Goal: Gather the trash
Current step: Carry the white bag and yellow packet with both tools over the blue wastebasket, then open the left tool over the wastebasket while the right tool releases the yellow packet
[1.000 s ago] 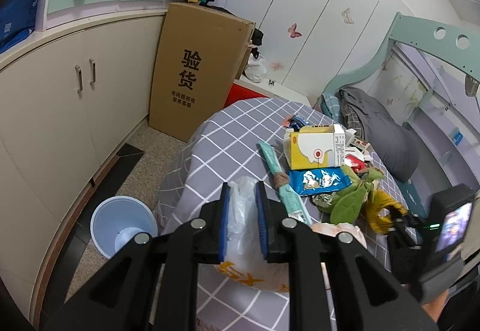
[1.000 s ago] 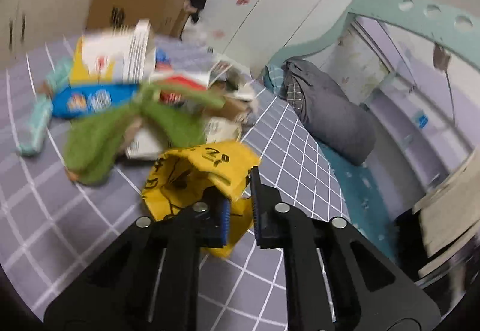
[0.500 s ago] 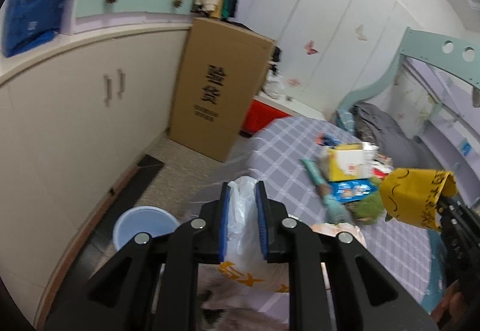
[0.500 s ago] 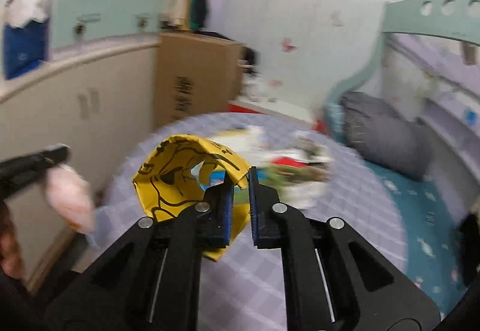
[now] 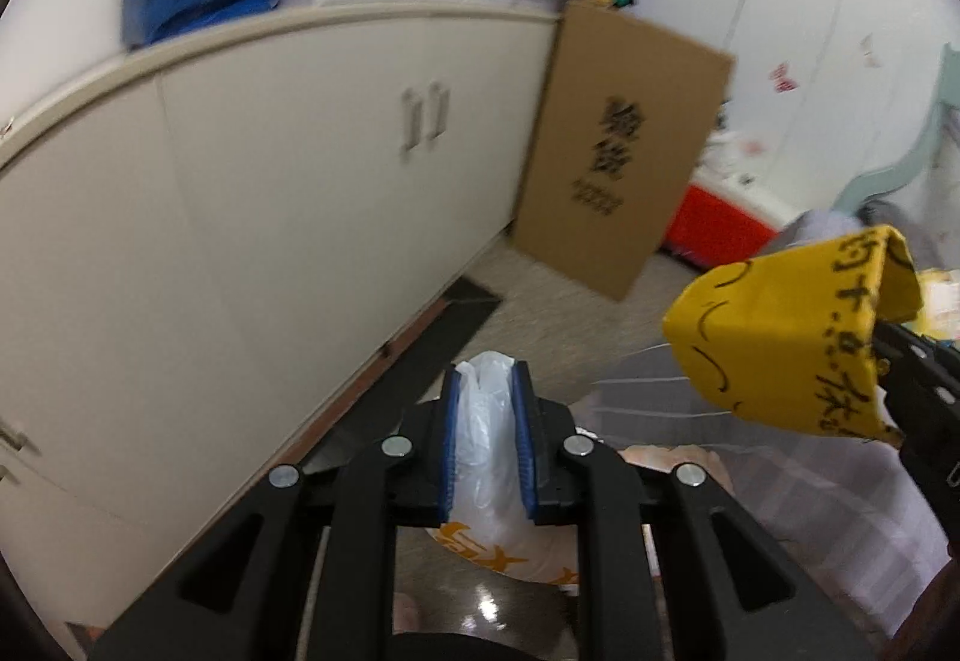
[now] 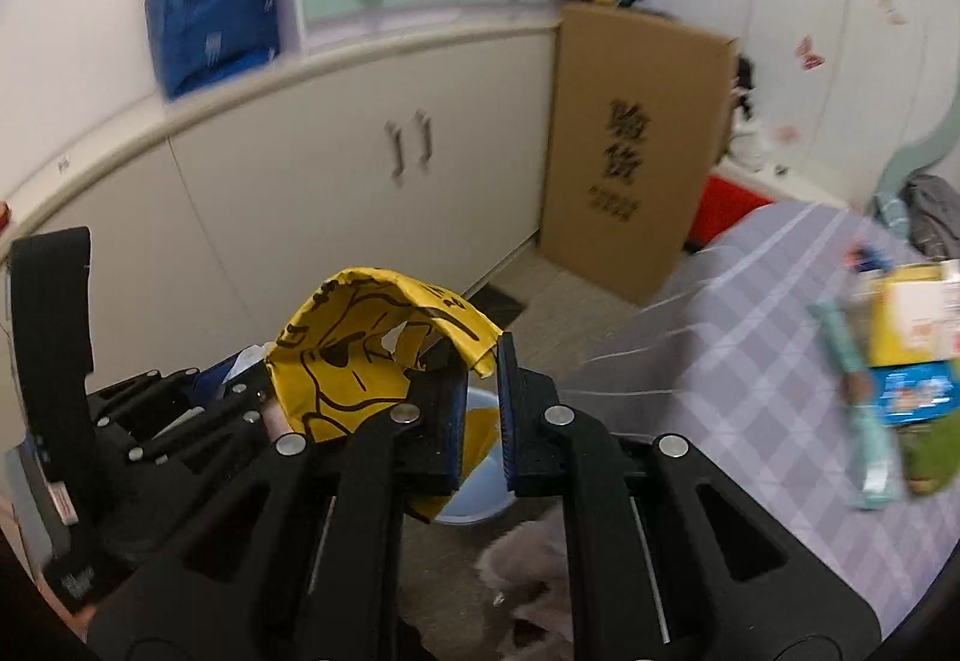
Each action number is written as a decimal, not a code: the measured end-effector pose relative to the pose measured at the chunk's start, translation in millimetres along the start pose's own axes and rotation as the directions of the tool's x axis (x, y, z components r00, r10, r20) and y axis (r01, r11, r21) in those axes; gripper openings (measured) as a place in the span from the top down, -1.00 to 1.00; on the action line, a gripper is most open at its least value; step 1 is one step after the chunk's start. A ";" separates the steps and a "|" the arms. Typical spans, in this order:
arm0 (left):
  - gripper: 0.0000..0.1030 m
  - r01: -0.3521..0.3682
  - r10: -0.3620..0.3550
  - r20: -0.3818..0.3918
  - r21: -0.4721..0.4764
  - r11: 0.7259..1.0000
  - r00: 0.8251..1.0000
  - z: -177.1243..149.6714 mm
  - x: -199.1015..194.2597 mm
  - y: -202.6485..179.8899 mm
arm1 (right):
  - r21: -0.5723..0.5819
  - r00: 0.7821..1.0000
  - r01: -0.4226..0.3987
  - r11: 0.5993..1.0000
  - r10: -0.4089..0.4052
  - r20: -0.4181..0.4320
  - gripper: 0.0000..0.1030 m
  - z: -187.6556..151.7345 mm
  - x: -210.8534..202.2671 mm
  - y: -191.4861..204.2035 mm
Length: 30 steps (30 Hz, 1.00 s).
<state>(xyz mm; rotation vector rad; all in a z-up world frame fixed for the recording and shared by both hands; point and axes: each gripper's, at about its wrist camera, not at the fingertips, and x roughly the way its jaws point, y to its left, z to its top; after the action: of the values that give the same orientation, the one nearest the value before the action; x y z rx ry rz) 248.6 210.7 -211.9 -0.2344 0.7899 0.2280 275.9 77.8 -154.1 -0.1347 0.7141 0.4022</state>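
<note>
Both hands loaded: left tongs (image 5: 487,442) pinch a white plastic bag (image 5: 489,457), right tongs (image 6: 482,409) clamp a crumpled yellow wrapper (image 6: 354,355), held over the floor, presumably binward. Only the right view shows the blue bin (image 6: 474,505) below, plus leftover trash on the bed (image 6: 750,361).

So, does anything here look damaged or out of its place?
The yellow wrapper held by the right gripper is crumpled and has a torn hole. More wrappers and boxes lie scattered on the checked bedcover. A large cardboard box leans tilted against the cabinet.
</note>
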 end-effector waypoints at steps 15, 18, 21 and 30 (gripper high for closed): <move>0.11 -0.040 0.037 -0.130 -0.019 0.999 0.991 4.7 136.7 14.5 | 0.019 0.982 0.106 0.994 -0.101 -0.158 0.81 -37.4 143.4 1.9; -0.10 -0.060 0.060 -0.131 -0.002 0.998 0.990 1.3 145.3 10.1 | 0.033 0.979 0.101 0.994 -0.094 -0.179 0.81 -41.8 152.1 -3.9; -0.16 -0.071 0.071 -0.133 0.001 0.997 0.989 -5.5 145.5 9.1 | 0.028 0.977 0.093 0.995 -0.086 -0.197 0.81 -44.6 161.0 -3.8; -0.27 -0.121 0.118 -0.152 -0.014 0.993 0.981 -12.9 154.2 27.9 | 0.060 0.963 0.044 0.997 -0.026 -0.268 0.81 -54.2 191.8 1.6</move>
<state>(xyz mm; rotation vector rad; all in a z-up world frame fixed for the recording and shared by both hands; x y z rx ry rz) 337.1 251.1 -335.5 -0.2280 0.9530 0.3358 373.2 125.3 -321.5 -0.1410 0.9893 0.3289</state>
